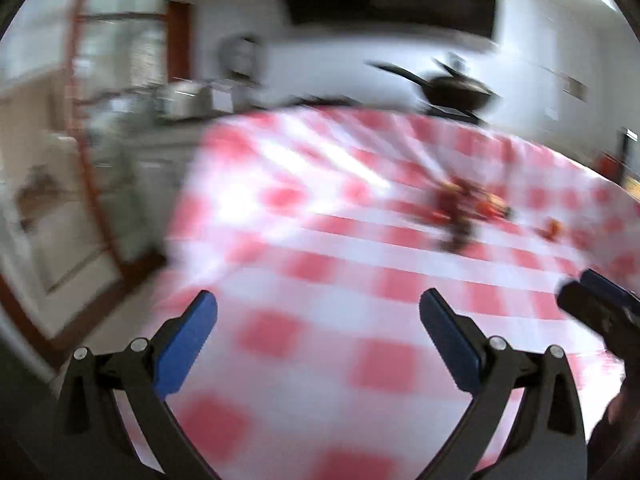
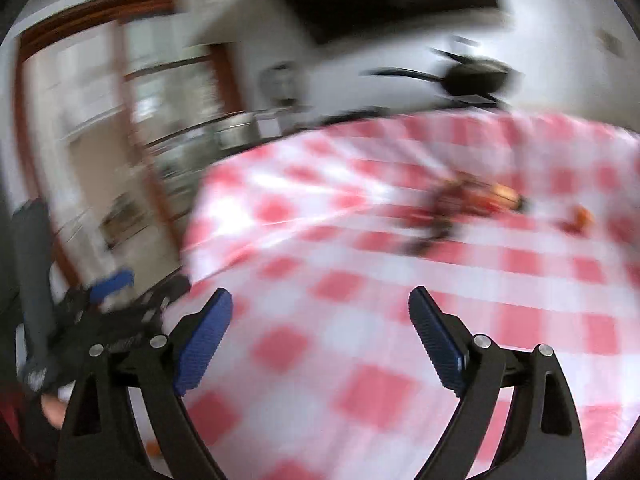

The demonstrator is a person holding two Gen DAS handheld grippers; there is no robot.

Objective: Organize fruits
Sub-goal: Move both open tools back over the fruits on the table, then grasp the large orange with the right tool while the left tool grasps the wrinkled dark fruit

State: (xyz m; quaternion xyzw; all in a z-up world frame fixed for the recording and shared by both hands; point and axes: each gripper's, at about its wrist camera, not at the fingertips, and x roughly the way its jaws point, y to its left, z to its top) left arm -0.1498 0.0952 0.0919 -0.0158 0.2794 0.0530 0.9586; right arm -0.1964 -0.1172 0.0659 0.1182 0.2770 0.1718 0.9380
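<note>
Fruits lie blurred on my checkered counter, one small piece just beside — left gripper and right gripper both released, nothing held.

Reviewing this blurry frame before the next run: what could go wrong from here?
1. Both views are motion-blurred, so the dark fruit cluster on the red-and-white checked tablecloth cannot be identified; a grasp could miss.
2. The small orange-red fruit lies apart; it may roll if nudged.
3. The open left gripper and right gripper are close and could collide.
</note>
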